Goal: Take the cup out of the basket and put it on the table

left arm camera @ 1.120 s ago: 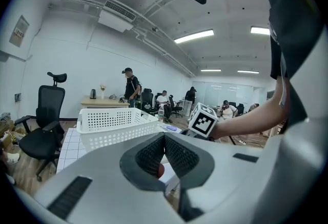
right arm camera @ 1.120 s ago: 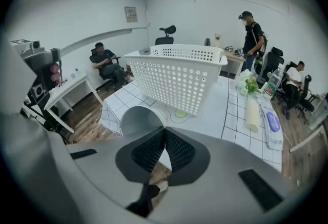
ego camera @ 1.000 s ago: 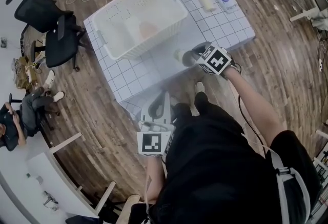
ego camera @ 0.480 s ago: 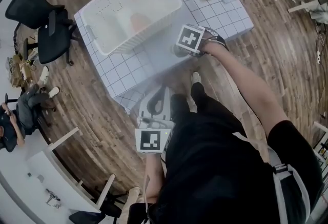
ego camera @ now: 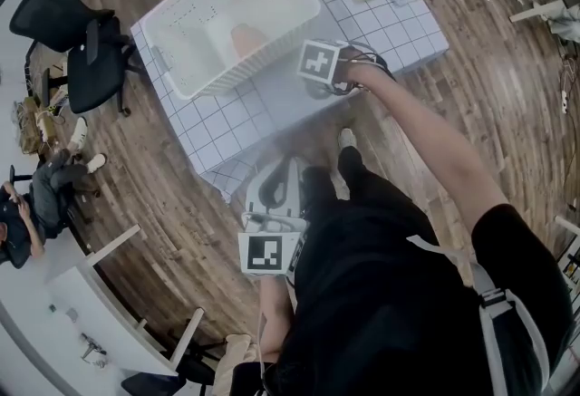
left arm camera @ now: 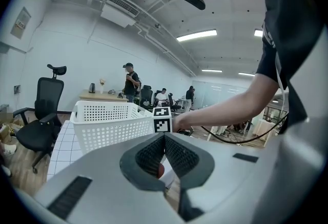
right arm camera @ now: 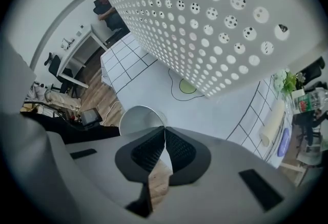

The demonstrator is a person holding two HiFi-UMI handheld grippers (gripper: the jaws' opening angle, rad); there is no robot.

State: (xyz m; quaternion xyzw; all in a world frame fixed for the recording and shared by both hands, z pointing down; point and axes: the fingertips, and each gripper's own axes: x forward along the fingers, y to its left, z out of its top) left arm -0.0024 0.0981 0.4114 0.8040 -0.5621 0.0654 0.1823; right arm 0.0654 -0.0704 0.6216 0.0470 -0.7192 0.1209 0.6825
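Shows right gripper (right arm camera: 165,130) clamped on white cup (right arm camera: 136,118) by its rim, lower and closer to basket (right arm camera: 205,23) than a second earlier, over checked table (right arm camera: 210,115); left gripper (left arm camera: 164,138) closed, empty, unmoved.

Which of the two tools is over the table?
The right tool, beside the white perforated plastic basket; the left tool hangs short of the white gridded table.

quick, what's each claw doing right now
left claw: closed, nothing in it
right claw: closed on the rim of the white cup
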